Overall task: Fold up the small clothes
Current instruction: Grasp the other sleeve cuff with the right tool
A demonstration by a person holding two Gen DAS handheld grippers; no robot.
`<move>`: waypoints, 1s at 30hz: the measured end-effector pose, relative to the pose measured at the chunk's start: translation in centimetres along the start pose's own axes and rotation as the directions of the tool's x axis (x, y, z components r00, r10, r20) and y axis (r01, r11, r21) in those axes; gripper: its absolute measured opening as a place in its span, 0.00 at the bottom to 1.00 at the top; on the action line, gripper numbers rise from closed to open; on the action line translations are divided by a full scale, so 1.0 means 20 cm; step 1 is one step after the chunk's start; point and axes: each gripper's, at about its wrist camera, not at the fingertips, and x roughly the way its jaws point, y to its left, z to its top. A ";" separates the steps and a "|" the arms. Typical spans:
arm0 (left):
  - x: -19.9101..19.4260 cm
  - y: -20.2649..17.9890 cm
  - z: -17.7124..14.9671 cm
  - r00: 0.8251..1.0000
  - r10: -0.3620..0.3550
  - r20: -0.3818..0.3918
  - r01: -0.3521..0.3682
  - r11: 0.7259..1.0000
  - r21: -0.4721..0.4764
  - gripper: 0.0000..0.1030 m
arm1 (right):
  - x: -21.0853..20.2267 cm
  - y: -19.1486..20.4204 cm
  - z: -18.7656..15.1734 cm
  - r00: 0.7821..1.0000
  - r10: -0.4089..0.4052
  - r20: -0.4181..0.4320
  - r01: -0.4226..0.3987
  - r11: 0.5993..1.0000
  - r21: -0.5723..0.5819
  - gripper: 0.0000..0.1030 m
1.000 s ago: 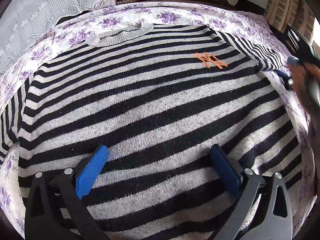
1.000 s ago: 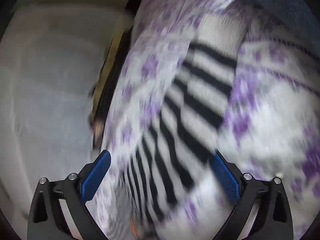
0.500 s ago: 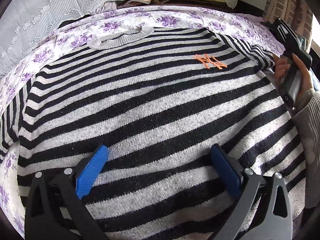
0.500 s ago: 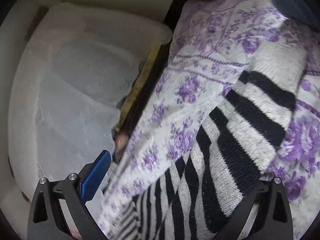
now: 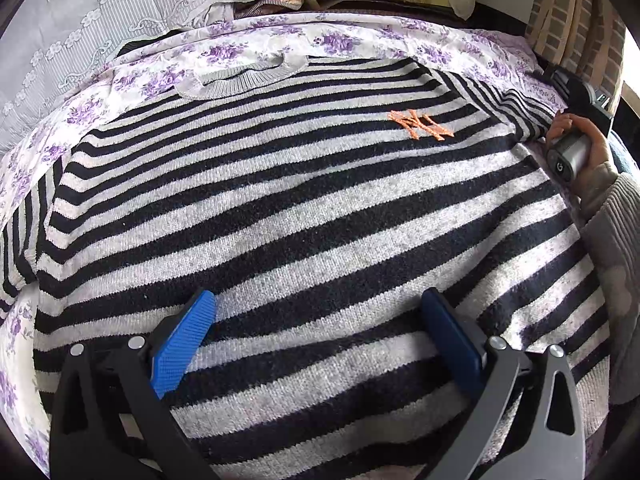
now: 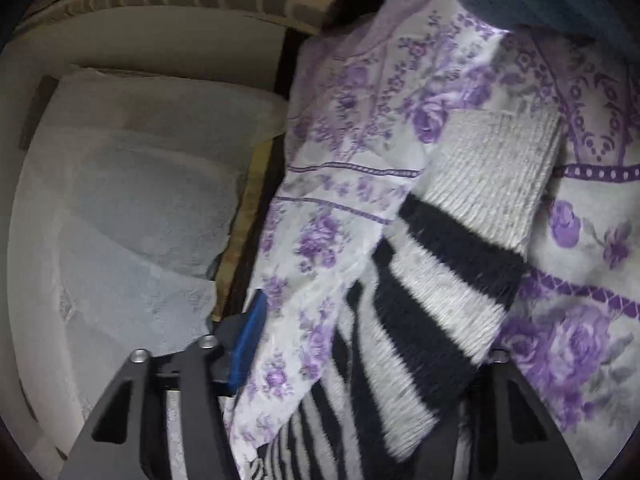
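A: What differs from the frame half a second earlier?

B: In the right wrist view the right gripper (image 6: 362,364) has narrowed. Its blue left pad (image 6: 247,346), then far out to the side, now lies against a raised fold of the floral bedsheet (image 6: 320,240); the jaws are closing, with that fold and the striped sleeve (image 6: 436,304) of the sweater between them (the right finger is hidden behind the knit, so pad contact cannot be confirmed). The left wrist view is unchanged: the left gripper (image 5: 316,340) has stayed over the lower body of the sweater (image 5: 280,208), jaws spread wide and holding nothing.

A: And the counts?

B: One black-and-grey striped sweater, lying flat and face up beyond and between the left jaws, with one orange emblem (image 5: 420,125) on the chest and one grey ribbed collar (image 5: 240,76) at the far end. One ribbed cuff (image 6: 496,176) ahead of the right jaws. One bedsheet under everything. Two grippers; the right one appears at the right edge of the left view, held by one hand (image 5: 588,140) in a grey knitted cuff (image 5: 612,216).
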 end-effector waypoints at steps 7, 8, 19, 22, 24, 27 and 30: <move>-0.06 0.04 0.02 0.999 -0.006 0.041 0.008 0.999 -0.036 0.96 | -0.04 0.00 0.00 0.993 0.118 -0.012 -0.117 0.992 0.041 0.29; -0.07 0.06 0.02 0.999 -0.008 0.050 0.010 0.999 -0.046 0.96 | -0.04 0.03 -0.01 0.987 0.156 -0.028 -0.155 0.987 0.032 0.29; -0.10 0.39 0.10 0.997 0.048 0.060 -0.034 0.976 -0.213 0.96 | 0.00 0.37 -0.16 0.934 0.263 -0.242 -0.290 0.954 -0.080 0.22; -0.08 0.44 0.16 0.998 0.052 0.041 -0.041 0.972 -0.231 0.96 | 0.02 0.51 -0.27 0.914 0.263 -0.309 -0.317 0.938 -0.142 0.22; -0.07 0.46 0.19 0.999 0.040 0.034 -0.031 0.972 -0.235 0.96 | 0.02 0.62 -0.38 0.891 0.267 -0.366 -0.350 0.919 -0.183 0.22; -0.03 0.48 0.28 0.999 0.026 0.021 -0.021 0.972 -0.234 0.96 | 0.02 0.77 -0.55 0.867 0.248 -0.433 -0.380 0.890 -0.251 0.22; 0.01 0.50 0.38 0.999 0.039 0.024 -0.032 0.973 -0.229 0.96 | 0.03 0.94 -0.78 0.825 0.228 -0.517 -0.428 0.849 -0.309 0.22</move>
